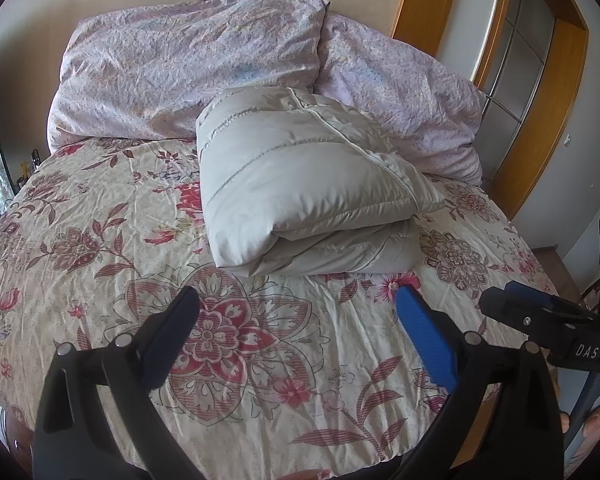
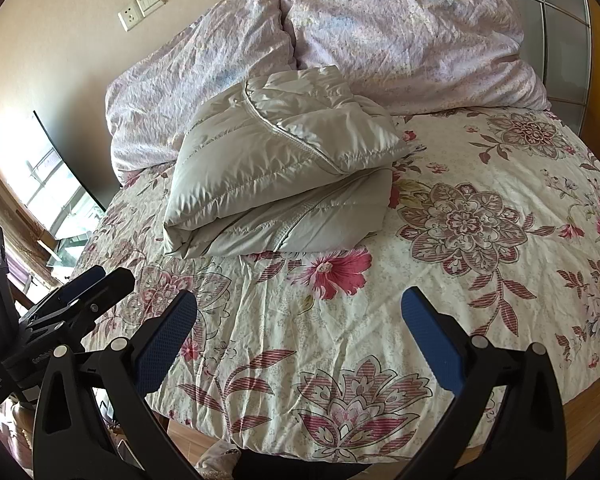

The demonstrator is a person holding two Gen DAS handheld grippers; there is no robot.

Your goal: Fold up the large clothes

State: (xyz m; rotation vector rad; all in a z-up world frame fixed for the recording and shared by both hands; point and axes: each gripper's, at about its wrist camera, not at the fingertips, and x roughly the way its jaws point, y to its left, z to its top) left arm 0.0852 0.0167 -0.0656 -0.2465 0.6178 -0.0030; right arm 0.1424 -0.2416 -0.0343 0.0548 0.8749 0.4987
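Note:
A grey puffy quilted jacket (image 1: 300, 184) lies folded into a thick bundle on the floral bedspread (image 1: 180, 240), near the pillows. It also shows in the right wrist view (image 2: 276, 176). My left gripper (image 1: 296, 304) is open and empty, held above the bedspread a little in front of the bundle. My right gripper (image 2: 300, 308) is open and empty too, also in front of the bundle and apart from it. The right gripper shows at the right edge of the left wrist view (image 1: 540, 312); the left gripper shows at the left edge of the right wrist view (image 2: 88, 288).
Two lilac pillows (image 1: 188, 64) (image 1: 400, 96) lean against the wall behind the jacket. A wooden door frame with glass panels (image 1: 532, 60) stands to the right of the bed. A window (image 2: 56, 192) and wall sockets (image 2: 140, 4) are on the left. The bed's front edge (image 2: 340, 452) is just below my grippers.

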